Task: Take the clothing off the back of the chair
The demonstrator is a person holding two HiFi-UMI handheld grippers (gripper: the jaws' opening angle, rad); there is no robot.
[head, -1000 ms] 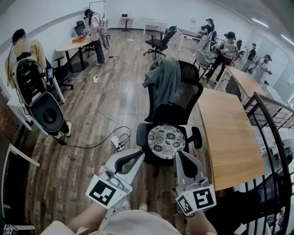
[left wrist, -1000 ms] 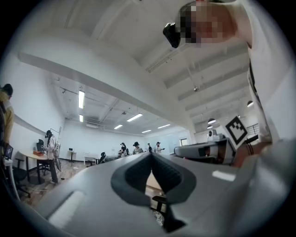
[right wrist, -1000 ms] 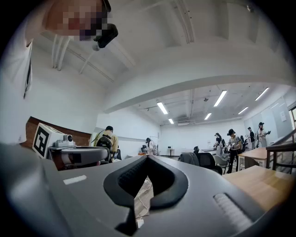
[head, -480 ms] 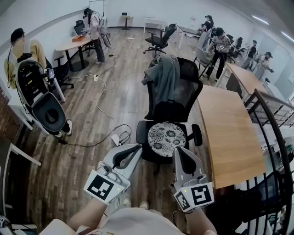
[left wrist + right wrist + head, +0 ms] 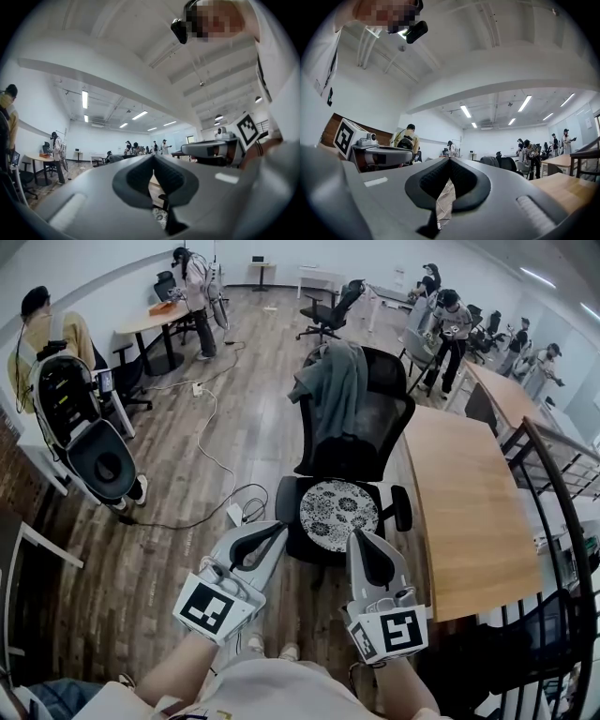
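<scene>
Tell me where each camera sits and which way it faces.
Head view: on the person's head, looking steeply down at the chair and jacket; forearms, left tool, right tool show.
Left gripper view: on the left tool, level along its shut jaws; right tool and shirt show.
Right gripper view: on the right tool, level along its shut jaws; left tool and shirt show.
Shared: head and left gripper views show the seat.

- The clothing (image 5: 330, 390) is plain grey.
- The office chair (image 5: 375, 427) is black; its seat cushion (image 5: 338, 509) has black flowers on white.
- The table (image 5: 464, 512) is light brown wood.
- The floor (image 5: 141, 587) has dark brown planks.
</scene>
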